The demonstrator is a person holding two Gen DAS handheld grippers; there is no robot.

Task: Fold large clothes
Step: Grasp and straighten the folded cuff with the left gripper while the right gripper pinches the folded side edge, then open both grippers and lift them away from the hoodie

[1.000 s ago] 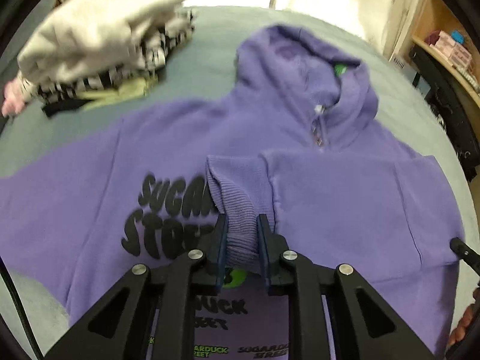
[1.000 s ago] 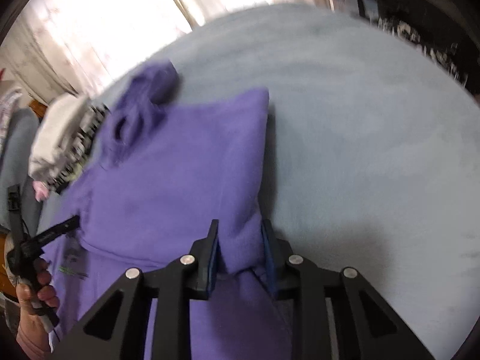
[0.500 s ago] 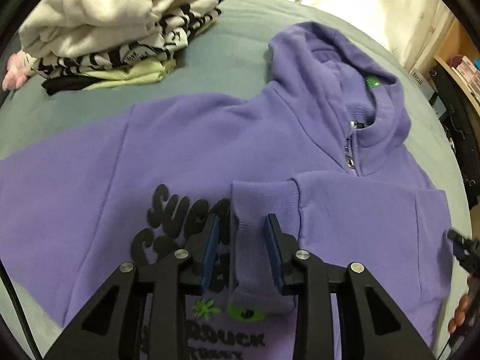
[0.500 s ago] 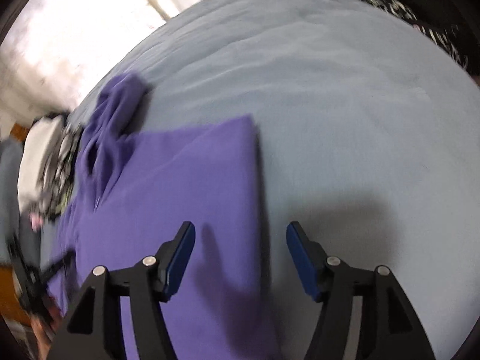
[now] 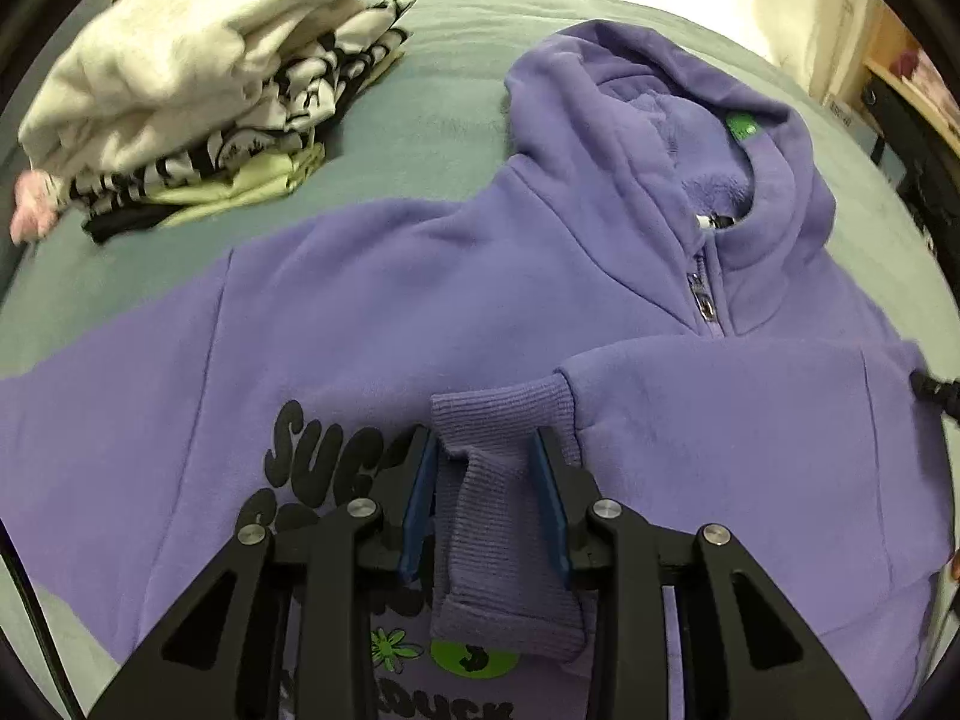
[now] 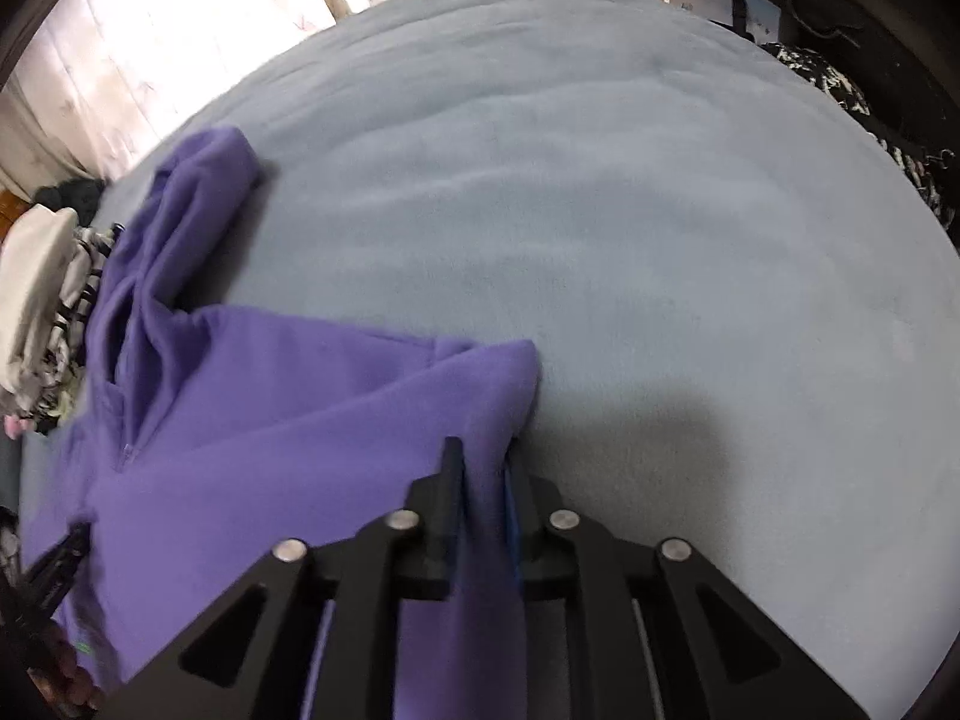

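Hoodie (image 5: 456, 300) right of clothes pile (image 5: 198, 78)

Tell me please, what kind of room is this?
Probably a bedroom: a purple hoodie lies on a wide soft blue-grey bed, folded clothes are stacked beside it, and curtains hang behind.

- My arms cover the lower print on the hoodie (image 5: 420, 300); only "SUG" reads.
- The sleeve cuff (image 5: 498, 516) hides more lettering.
- The right view is motion-blurred; my right gripper (image 6: 483, 480) jaws are closing on a fold of it.
- The clothes pile (image 5: 198, 84) is cropped.
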